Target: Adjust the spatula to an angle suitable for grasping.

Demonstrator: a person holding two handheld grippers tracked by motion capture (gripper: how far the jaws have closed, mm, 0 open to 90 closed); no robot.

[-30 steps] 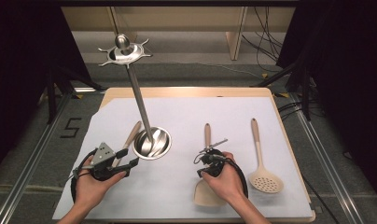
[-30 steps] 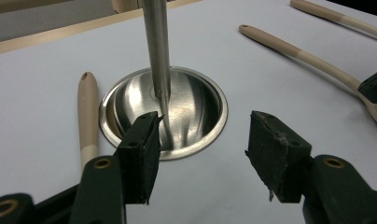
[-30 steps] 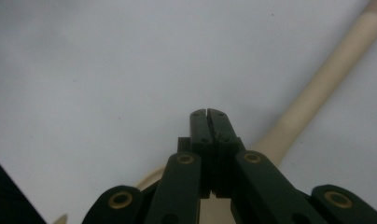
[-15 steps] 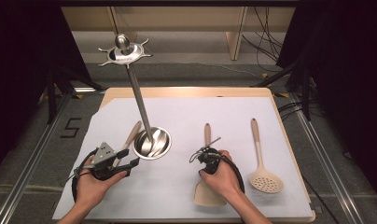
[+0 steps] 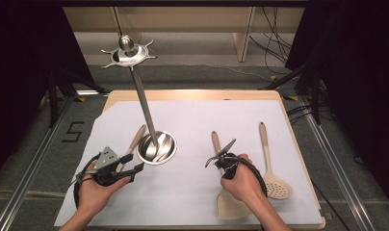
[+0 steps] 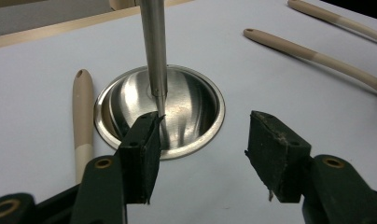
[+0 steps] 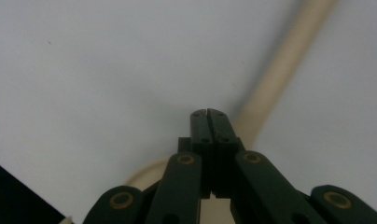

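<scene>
Both risk slips: the closed right hand-held gripper may skid off the spatula; the open left hand-held gripper could bump the stand.

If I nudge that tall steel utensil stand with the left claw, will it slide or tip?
Likely tip-prone: the utensil stand carries a long thin pole with a hook crown high above a small round base. The polished base on smooth white paper may also slide. The open left claw should push low, near the base.

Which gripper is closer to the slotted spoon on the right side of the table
Right. The right gripper sits beside the slotted spoon, over the spatula; the left gripper is far across, by the stand's base.
</scene>
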